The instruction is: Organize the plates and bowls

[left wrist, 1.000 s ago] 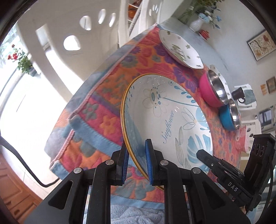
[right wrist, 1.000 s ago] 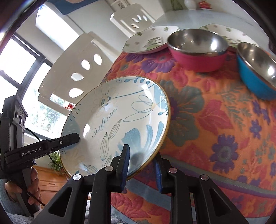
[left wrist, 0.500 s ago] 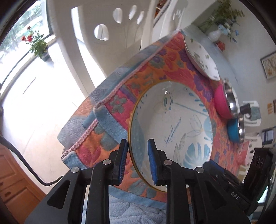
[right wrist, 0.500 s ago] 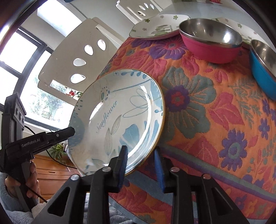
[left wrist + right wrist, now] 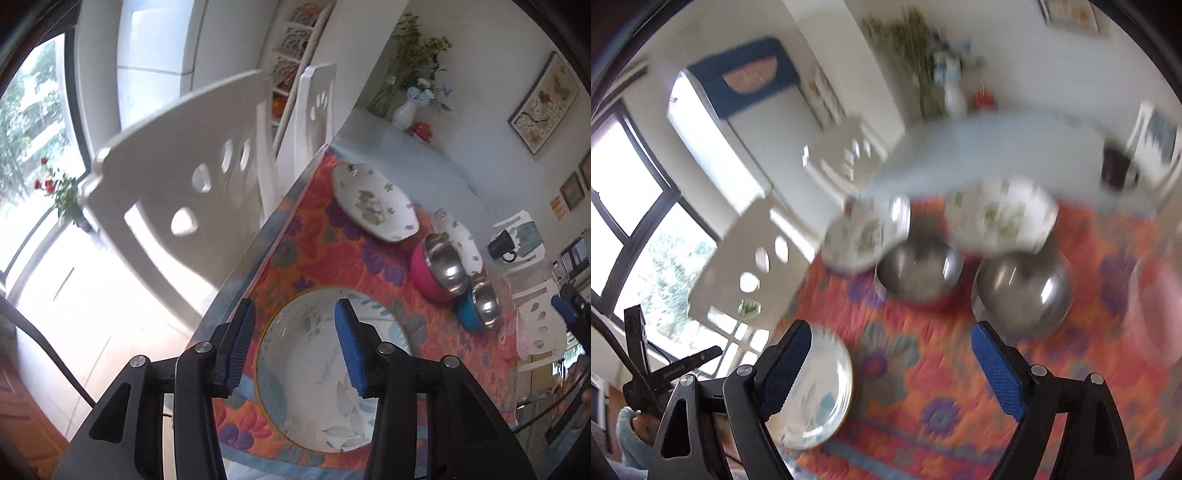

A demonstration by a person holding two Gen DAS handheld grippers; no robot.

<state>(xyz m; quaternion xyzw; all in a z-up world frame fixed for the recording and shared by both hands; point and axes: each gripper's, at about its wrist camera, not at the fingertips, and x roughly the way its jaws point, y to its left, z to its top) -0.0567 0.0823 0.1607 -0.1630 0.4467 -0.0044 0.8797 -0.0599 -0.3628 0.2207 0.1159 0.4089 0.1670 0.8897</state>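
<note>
Hand-held grippers, left (image 5: 295, 343) and right (image 5: 890, 365), hover open above blue-flowered plate (image 5: 314, 376).

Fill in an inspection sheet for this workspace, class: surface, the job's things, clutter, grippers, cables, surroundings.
Surface: table under a floral quilted cloth.
Job's things: blue-flowered plate flat at the near edge; two white leaf-print plates; pink bowl and blue bowl side by side.
Clutter: dark mug, vase of flowers at the far end.
Grippers: left gripper and right gripper open, jaws just opening, holding nothing.
Cables: black cable at left.
Surroundings: white chairs, window, framed pictures.
</note>
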